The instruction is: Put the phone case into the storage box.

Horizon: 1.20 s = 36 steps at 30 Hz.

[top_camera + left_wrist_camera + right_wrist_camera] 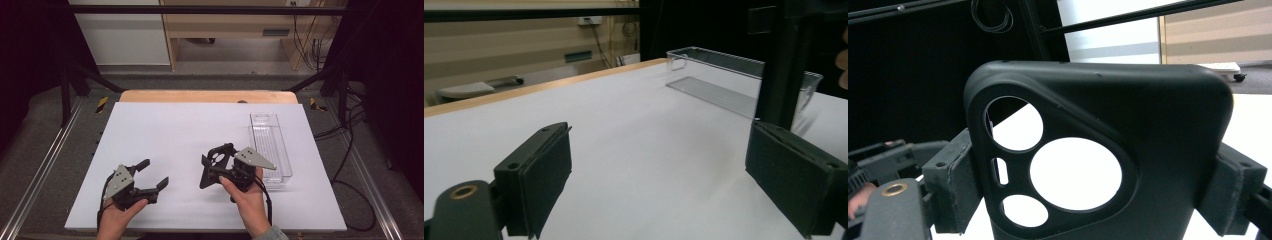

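Your right gripper is clamped across the phone case, held up above the table near the clear tray. Left gripper is wide open, empty. Case looks light, flexy, likely slick: hold the side edges, not the camera cutout

The phone case is matt black plastic, smooth. Right of it, the tray is clear glossy plastic with a ribbed floor. Beneath it lies a matt white sheet over a wooden tabletop.
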{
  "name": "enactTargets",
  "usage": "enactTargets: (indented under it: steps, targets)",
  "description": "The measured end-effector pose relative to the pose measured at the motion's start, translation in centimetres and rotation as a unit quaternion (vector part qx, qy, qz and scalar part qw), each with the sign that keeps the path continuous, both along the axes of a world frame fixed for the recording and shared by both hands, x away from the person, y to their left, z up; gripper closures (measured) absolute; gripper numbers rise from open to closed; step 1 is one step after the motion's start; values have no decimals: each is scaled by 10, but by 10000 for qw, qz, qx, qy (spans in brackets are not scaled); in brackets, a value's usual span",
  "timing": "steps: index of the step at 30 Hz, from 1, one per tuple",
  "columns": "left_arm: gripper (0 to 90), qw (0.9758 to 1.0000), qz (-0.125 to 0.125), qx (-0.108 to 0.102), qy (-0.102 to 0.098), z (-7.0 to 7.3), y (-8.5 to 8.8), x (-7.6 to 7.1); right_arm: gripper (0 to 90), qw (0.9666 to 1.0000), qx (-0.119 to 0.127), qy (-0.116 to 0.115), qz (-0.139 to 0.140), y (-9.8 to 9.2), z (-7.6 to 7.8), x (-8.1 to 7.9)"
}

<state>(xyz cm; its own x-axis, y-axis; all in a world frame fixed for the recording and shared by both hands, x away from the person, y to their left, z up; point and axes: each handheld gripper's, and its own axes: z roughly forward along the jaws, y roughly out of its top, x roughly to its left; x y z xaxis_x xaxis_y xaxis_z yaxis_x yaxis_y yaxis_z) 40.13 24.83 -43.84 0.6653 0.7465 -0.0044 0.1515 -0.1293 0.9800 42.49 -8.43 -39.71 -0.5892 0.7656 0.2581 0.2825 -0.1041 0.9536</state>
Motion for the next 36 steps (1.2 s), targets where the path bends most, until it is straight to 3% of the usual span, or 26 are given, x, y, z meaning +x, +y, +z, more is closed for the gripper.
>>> enactTargets:
  steps: [6, 10, 16, 20, 28, 36]
  targets:
    - [75, 9995, 285, -38, 86, -7, 23, 10, 146, 10000, -53, 1, -34, 0, -1, 1]
    - [55, 9995, 302, -4, 112, -9, 25, 14, 146, 9999, -114, -41, -58, 0, -2, 1]
    - [46, 9989, 345, 301, 57, -12, 23, 15, 146, 9997, -196, -58, -146, 0, -2, 4]
    - [45, 9989, 350, 310, 83, -14, 24, 16, 146, 9994, -252, -94, -229, 1, 2, 9]
    - [44, 9988, 404, 270, 95, -14, 27, 17, 146, 9975, -375, -289, -515, -2, 33, 33]
    - [45, 9985, 449, 282, 112, -15, 28, 17, 147, 9944, -502, -437, -820, -20, 59, 60]
